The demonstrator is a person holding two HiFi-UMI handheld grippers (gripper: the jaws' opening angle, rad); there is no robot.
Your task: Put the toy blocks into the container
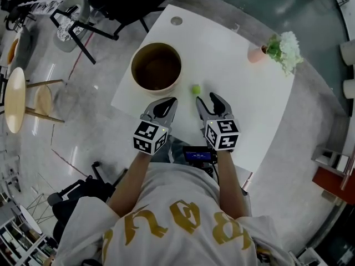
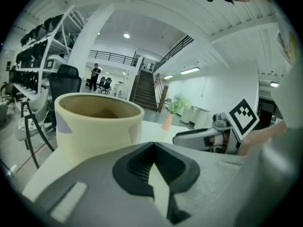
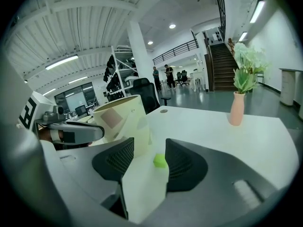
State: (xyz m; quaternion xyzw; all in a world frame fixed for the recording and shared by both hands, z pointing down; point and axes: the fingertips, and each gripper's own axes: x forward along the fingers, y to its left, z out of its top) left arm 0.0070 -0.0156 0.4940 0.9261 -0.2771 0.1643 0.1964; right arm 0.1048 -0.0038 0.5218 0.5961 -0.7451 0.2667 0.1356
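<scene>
While green block [image 1: 196,89] lies alone on white table [image 1: 238,93], roughly mid-table, cream container [image 1: 156,67] stands upright just left of it, near table's left edge, not touching block. Right hand-held gripper [image 1: 206,98] hovers over near edge, jaws spread, block ahead of gap, untouched. Left hand-held gripper [image 1: 166,101] alongside, jaws pressed together, holding nothing, pointing at container wall. Pink vase [image 1: 257,54] with plant by far right edge.

Matt cream container [image 2: 94,134], smooth white table [image 1: 238,98], ribbed black jaws
</scene>
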